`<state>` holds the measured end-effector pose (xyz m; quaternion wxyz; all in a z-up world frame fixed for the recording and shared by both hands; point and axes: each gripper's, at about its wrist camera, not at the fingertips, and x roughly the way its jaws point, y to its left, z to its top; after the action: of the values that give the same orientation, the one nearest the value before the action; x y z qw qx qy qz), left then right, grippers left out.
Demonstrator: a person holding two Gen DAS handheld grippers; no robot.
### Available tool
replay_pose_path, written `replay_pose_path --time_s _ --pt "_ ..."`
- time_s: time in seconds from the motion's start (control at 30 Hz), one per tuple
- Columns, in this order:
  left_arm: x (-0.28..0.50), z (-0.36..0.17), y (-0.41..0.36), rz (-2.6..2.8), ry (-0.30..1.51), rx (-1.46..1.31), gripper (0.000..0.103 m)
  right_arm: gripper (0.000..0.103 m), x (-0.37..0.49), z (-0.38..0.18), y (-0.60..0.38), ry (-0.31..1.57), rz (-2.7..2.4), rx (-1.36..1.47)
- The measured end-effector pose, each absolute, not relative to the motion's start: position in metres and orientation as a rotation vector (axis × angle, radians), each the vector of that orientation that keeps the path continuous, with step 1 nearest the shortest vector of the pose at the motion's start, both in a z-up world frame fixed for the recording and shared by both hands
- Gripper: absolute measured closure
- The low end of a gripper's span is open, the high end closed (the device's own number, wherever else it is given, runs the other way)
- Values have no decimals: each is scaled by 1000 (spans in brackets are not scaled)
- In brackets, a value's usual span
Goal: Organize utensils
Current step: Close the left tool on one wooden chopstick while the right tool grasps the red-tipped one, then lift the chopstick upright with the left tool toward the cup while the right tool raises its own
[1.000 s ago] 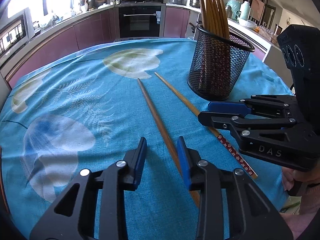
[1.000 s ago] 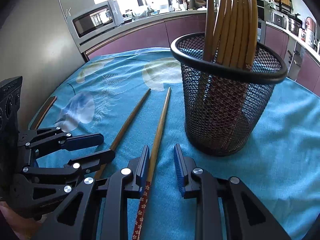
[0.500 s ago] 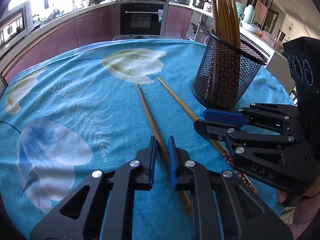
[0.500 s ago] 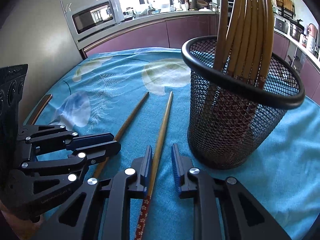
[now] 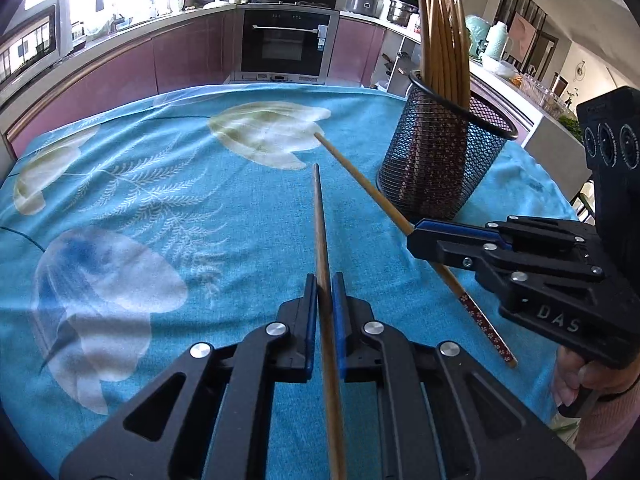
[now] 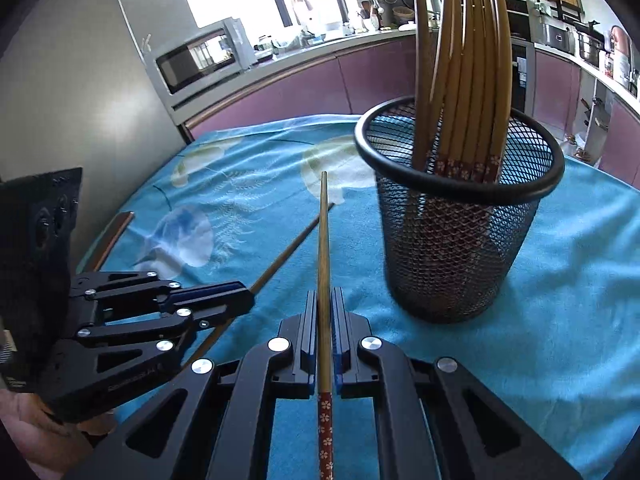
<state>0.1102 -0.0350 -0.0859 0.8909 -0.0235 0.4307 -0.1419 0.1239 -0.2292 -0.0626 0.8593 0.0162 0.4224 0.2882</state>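
Between L gripper (image 5: 325,288) pads: plain brown chopstick (image 5: 320,232), clamped near mid-length, tip pointing fwd over the blue floral cloth (image 5: 160,200). Closed tight on it, no gap visible either side. Same story R side: R gripper (image 6: 325,306) pinched on the second chopstick (image 6: 322,248), the one w/ red flower-print end trailing back under the body. Both sticks lying nearly flat, lengthwise along the fingers; can't tell if already clear of cloth.

Beyond that, mesh holder (image 6: 460,240) just to the right of R gripper, upright, already packed w/ a bundle of chopsticks (image 6: 464,80) leaning to one side.

Risks, as judged:
- Grip along the stick axis, so little resistance to sliding; tipping upright for insertion prob lets stick slip thru pads or pivot.
- Grippers close together, sticks converging toward tips; lifting both at once could cross or knock them.
- Holder light, open mesh; stick end catching the rim or a mesh hole could tip it, spill the bundle.
- Crowded bundle leaves less open space; entering on the leaning side likely jams against standing sticks.
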Motion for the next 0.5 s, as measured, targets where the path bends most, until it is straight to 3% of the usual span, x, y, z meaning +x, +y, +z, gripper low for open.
replay_pose_path --time_s 0.5 --pt "105 -96 -43 -342 914 -14 94 94 122 -79 -206 945 612 -78"
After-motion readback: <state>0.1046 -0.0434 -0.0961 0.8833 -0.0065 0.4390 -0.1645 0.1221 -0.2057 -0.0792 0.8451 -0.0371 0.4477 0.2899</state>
